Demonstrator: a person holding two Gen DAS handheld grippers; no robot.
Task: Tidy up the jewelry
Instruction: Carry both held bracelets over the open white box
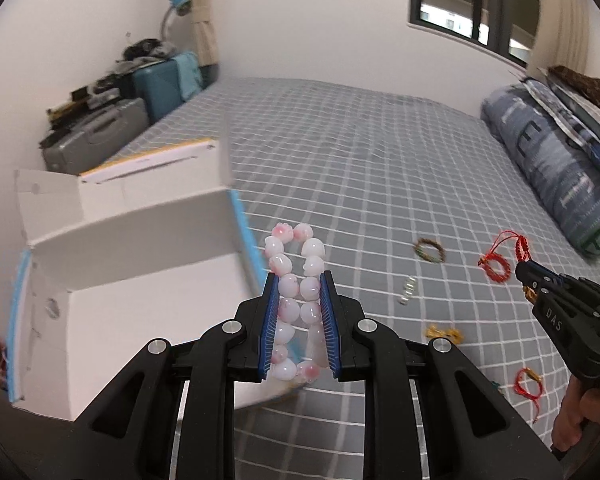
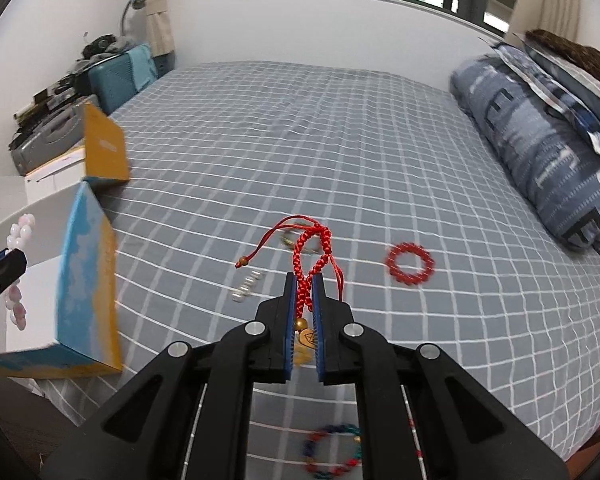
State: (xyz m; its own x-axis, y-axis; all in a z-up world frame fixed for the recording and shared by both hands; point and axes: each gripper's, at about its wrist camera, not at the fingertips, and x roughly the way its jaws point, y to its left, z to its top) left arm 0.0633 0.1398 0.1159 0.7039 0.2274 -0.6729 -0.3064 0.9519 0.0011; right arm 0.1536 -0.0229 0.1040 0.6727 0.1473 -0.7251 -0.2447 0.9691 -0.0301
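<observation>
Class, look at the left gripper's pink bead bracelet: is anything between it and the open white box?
Nothing visible. The left gripper holds the pink bead bracelet right beside the white box, whose top is open; only the box's near wall separates them.

Black hand-held gripper (image 1: 299,280), blue ribbed pads (image 1: 272,320), silver pivot screws (image 1: 233,326)

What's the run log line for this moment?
left gripper: shut on pink bead bracelet | right gripper: shut on red cord bracelet | box: open

Pink-white bead bracelet (image 1: 296,304), red braided cord (image 2: 310,264), grey white-checked sheet (image 2: 340,152), blue-and-yellow box (image 2: 86,280).
</observation>
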